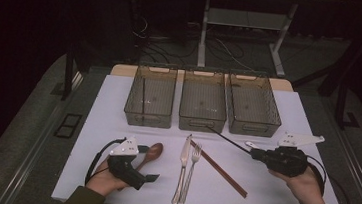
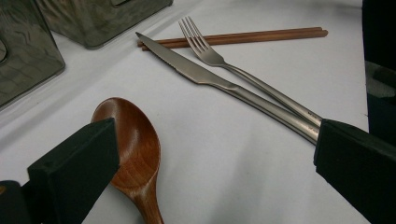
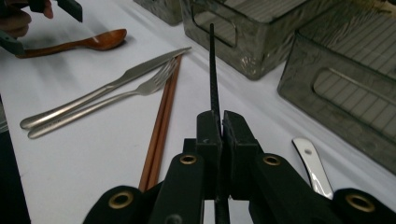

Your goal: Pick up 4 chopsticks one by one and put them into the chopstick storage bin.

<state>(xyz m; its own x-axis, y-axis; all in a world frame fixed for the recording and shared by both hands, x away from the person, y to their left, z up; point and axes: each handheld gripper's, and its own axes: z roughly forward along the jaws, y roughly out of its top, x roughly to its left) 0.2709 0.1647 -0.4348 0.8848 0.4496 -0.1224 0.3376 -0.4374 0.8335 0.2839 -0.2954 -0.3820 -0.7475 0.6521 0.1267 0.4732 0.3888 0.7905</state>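
Observation:
My right gripper (image 1: 259,154) (image 3: 222,121) is shut on a thin black chopstick (image 1: 228,140) (image 3: 213,70), which is lifted off the white table and points up-left toward the bins. Next to it lies a steel handle (image 1: 252,145) (image 3: 310,163). My left gripper (image 1: 147,164) (image 2: 217,135) stands open low over the table. The bowl of a wooden spoon (image 1: 151,153) (image 2: 133,149) lies beside its left jaw. A steel knife (image 1: 183,167) (image 2: 210,77), a fork (image 1: 192,166) (image 2: 219,58) and a pair of brown chopsticks (image 1: 220,170) (image 2: 243,37) lie in the middle.
Three clear empty bins stand in a row at the back: left (image 1: 148,114), middle (image 1: 201,121), right (image 1: 253,125). The white tabletop (image 1: 114,100) ends close in front of both hands. Beyond the table is a dark floor with cables and desk legs.

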